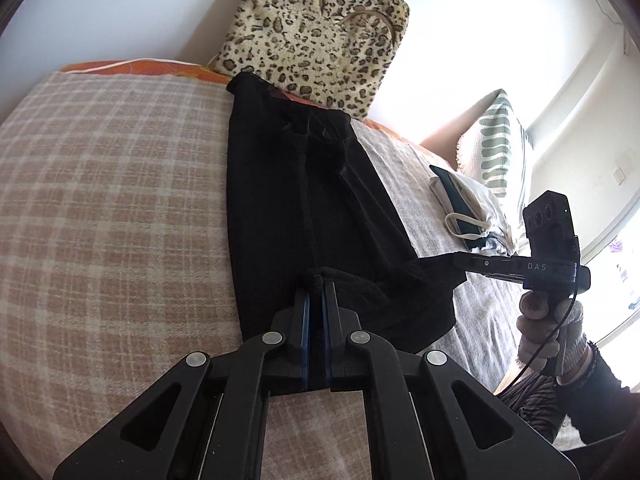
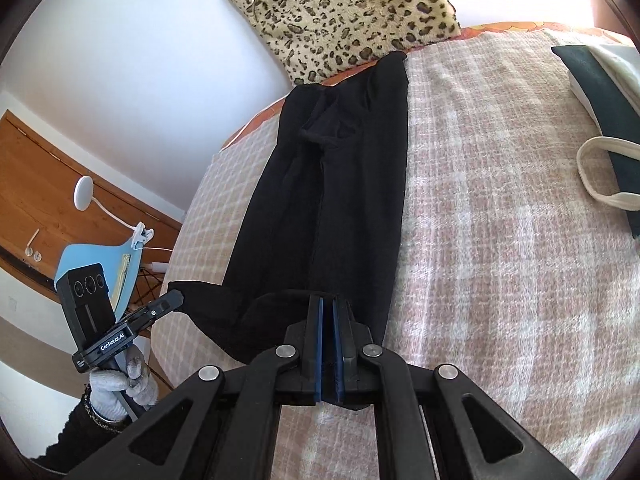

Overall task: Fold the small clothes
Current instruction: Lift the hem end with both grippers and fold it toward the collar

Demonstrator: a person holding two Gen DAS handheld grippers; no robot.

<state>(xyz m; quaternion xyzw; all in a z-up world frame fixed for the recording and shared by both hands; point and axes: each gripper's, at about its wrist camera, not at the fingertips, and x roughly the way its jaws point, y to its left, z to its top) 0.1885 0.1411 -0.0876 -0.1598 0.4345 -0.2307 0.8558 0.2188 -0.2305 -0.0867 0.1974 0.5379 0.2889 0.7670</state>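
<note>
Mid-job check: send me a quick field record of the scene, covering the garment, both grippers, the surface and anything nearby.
garment: black garment, laid lengthwise, far end by the leopard-print cushion
left gripper: jaws shut on the near hem
right gripper: jaws shut on the near hem
surface: checked blanket on a bed
nearby: folded dark and white clothes to the right, apart from the garment
fold status: near end lifted, not yet folded over
</note>
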